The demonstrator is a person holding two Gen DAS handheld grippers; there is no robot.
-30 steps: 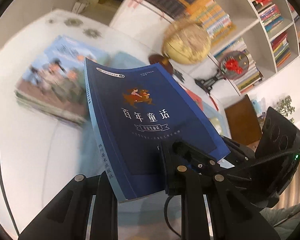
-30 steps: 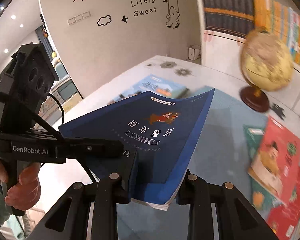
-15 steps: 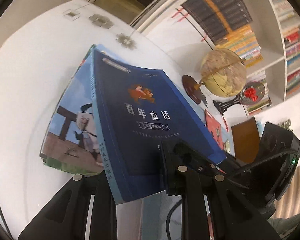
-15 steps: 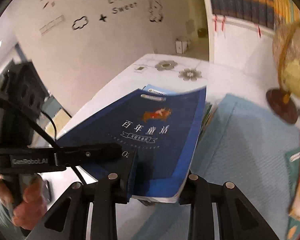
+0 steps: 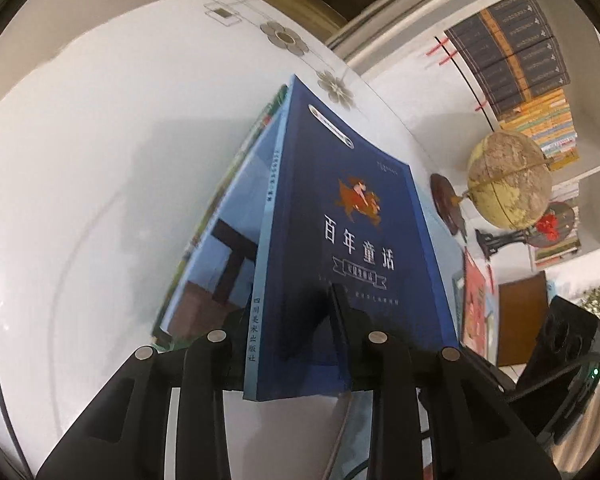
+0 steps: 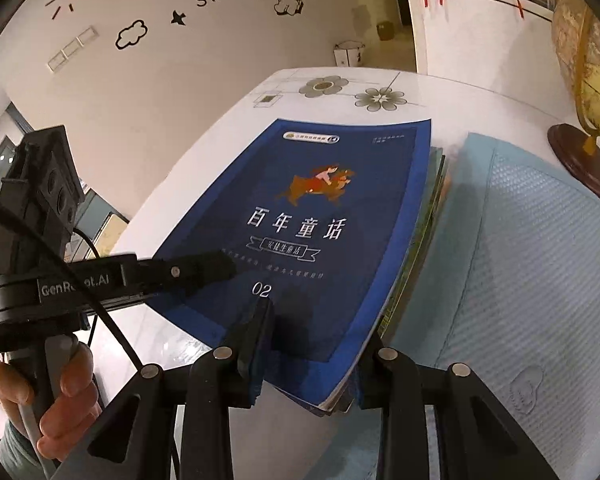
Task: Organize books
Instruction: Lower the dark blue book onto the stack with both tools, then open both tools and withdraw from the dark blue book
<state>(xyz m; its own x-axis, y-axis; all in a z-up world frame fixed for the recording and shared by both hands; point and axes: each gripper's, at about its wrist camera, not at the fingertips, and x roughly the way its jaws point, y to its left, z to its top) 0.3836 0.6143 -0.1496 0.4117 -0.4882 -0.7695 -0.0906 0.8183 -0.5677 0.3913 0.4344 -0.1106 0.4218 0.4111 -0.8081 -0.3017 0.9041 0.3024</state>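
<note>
A dark blue book (image 5: 352, 260) (image 6: 320, 208) with white Chinese title lies tilted on a stack of picture books (image 5: 220, 256) (image 6: 424, 232) on the white table (image 5: 80, 200). My left gripper (image 5: 288, 312) has the book's near spine corner between its jaws, which are opening; a shadow shows beside the upper finger, which looks lifted off the cover. My right gripper (image 6: 316, 332) holds the near right corner, one finger on the cover and one beneath, with its jaws starting to open too. In the right wrist view the left gripper (image 6: 188, 270) reaches in from the left.
A teal mat (image 6: 520, 260) lies right of the stack. A globe (image 5: 508, 184) (image 6: 592, 60) stands beyond it, before full bookshelves (image 5: 540, 80). A red book (image 5: 476, 304) lies on the mat. A person's hand (image 6: 60, 400) grips the left handle.
Both grippers carried the blue book down and toward the table's far corner, laying it onto the stack of picture books. The left fingers have spread a little.
</note>
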